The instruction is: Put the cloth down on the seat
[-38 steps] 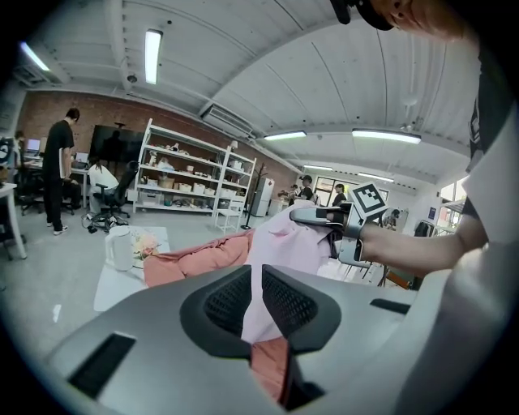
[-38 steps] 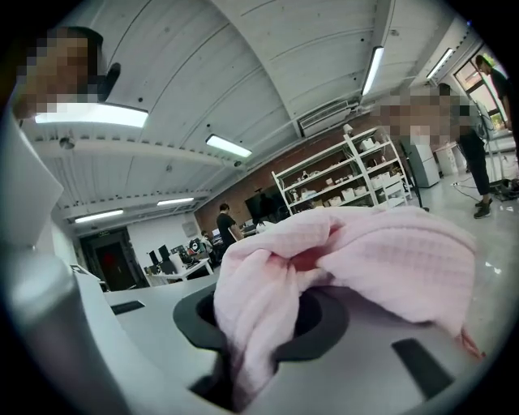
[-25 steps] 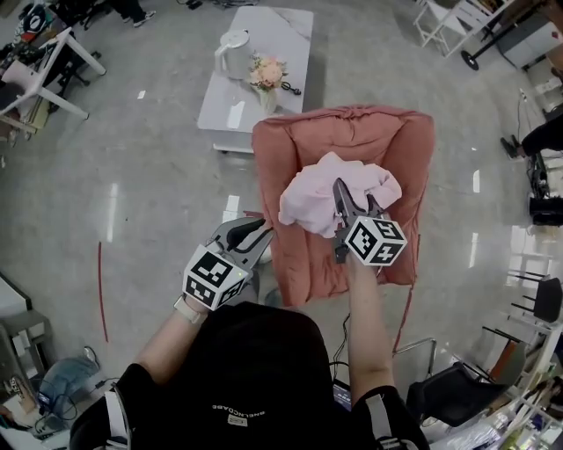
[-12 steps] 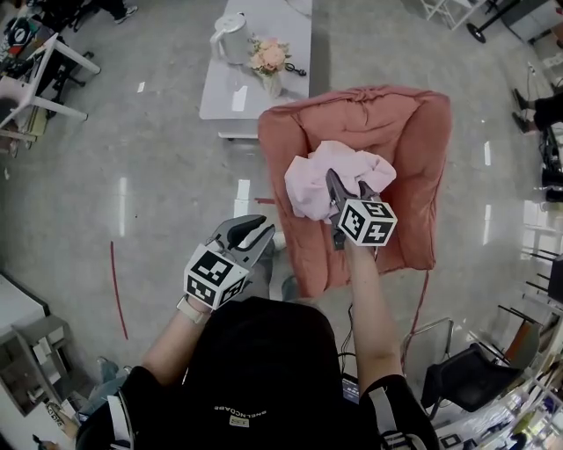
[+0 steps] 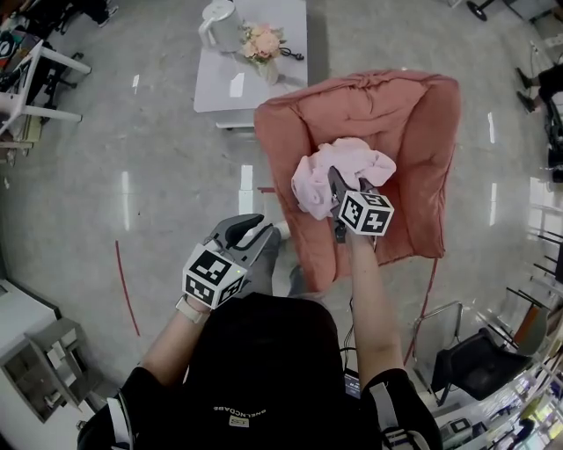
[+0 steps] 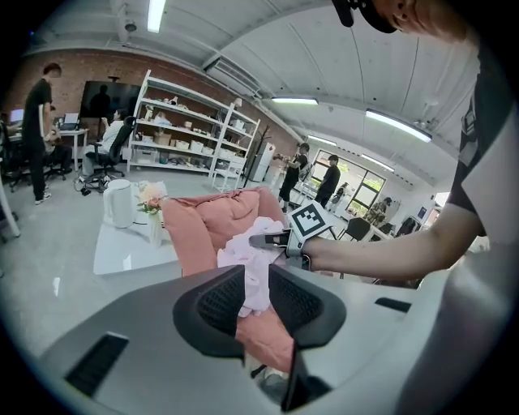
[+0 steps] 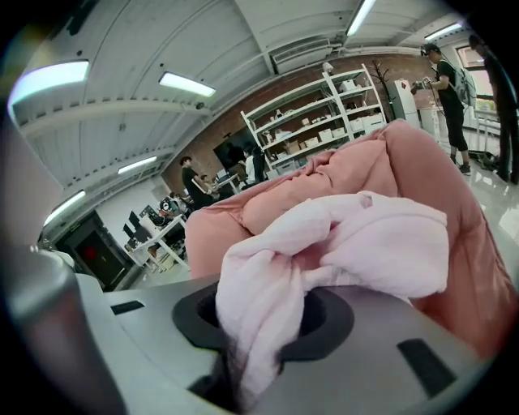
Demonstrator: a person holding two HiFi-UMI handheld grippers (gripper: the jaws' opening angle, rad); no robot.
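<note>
A pale pink cloth (image 5: 341,167) hangs bunched over the seat of a salmon-pink armchair (image 5: 396,114). My right gripper (image 5: 346,184) is shut on it, and a fold runs down between the jaws in the right gripper view, where the cloth (image 7: 357,243) fills the middle in front of the chair's cushion (image 7: 422,154). I cannot tell whether the cloth touches the seat. My left gripper (image 5: 250,232) hangs to the left of the chair's front corner, over the floor. In the left gripper view its jaws (image 6: 255,293) stand a little apart with nothing between them; the cloth (image 6: 253,247) shows far beyond.
A low white table (image 5: 251,75) stands behind the chair with a white kettle (image 5: 217,19) and a vase of flowers (image 5: 264,44). A black chair (image 5: 475,365) is at lower right. Shelving (image 6: 186,134) and several people stand further off.
The right gripper has carried the cloth a little further over the armchair's seat, and the cloth looks more bunched. The left gripper has stayed beside the chair.
</note>
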